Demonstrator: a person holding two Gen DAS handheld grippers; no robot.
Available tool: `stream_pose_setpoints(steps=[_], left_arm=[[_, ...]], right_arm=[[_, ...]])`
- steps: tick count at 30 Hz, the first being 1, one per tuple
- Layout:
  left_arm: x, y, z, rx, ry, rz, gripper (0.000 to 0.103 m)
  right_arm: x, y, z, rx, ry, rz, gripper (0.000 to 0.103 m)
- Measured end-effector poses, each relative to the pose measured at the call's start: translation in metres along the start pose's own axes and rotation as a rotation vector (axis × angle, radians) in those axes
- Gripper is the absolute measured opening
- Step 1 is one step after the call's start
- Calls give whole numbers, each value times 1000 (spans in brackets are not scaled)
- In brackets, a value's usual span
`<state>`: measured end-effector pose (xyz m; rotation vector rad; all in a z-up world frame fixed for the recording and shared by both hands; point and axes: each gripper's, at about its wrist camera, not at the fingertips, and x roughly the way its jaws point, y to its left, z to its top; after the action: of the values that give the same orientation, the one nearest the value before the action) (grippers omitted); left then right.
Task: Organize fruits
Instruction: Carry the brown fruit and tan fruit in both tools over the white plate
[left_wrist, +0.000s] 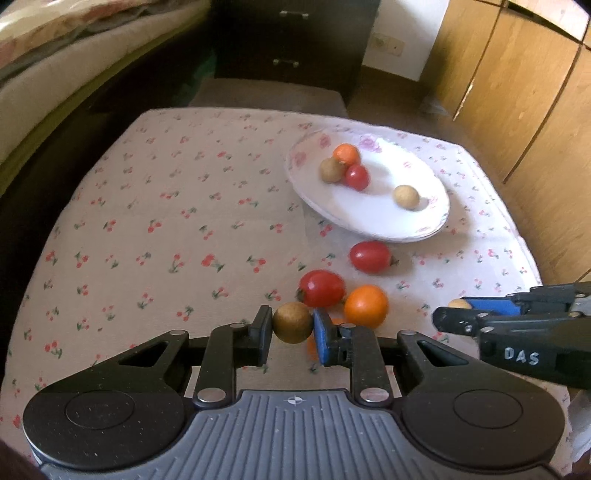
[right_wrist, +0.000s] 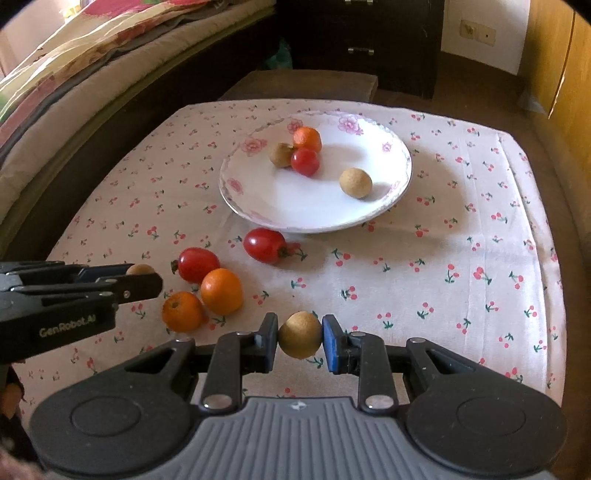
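My left gripper (left_wrist: 292, 328) is shut on a brown round fruit (left_wrist: 292, 322), just above the cloth beside a red tomato (left_wrist: 321, 288) and an orange fruit (left_wrist: 366, 306). My right gripper (right_wrist: 300, 339) is shut on a second brown fruit (right_wrist: 300, 334). In the right wrist view the left gripper (right_wrist: 142, 275) shows at the left, its brown fruit (right_wrist: 139, 269) peeking out. Two red tomatoes (right_wrist: 197, 264) (right_wrist: 265, 245) and two orange fruits (right_wrist: 221, 291) (right_wrist: 182, 311) lie on the cloth. The white plate (right_wrist: 295, 206) holds two brown fruits, one red tomato and one orange fruit.
A cherry-print cloth (right_wrist: 424, 295) covers the small table. A bed (right_wrist: 92, 55) runs along the left, a dark drawer cabinet (right_wrist: 362, 37) stands behind the table, and wooden cupboard doors (left_wrist: 517, 92) are on the right.
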<state>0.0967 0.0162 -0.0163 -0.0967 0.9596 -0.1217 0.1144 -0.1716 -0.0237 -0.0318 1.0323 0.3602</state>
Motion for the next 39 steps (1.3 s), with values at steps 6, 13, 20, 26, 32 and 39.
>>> stream_pose_setpoints(steps=[6,13,20,26,32,39], left_arm=[[-1,-15,17,20,-28,-20,31],[10,-28,42,34,-48,-26,31],[30,-34,57,36,-37,-25,31],[45,-40,69,42,-31,-15,31],[58,-43,76,42,-21,-7,30],[67,-41,79,30,-7,8,30]], right_arm=[[-4,0,13,4,-31,-6,28],[0,-3,32,16,-54,-10,28],[9,-14,53,32,-70,-17,28],[23,-25,67,42,-68,-26,28],[35,-32,76,51,-62,-33,28],[46,-34,79,60,-54,-30,28]])
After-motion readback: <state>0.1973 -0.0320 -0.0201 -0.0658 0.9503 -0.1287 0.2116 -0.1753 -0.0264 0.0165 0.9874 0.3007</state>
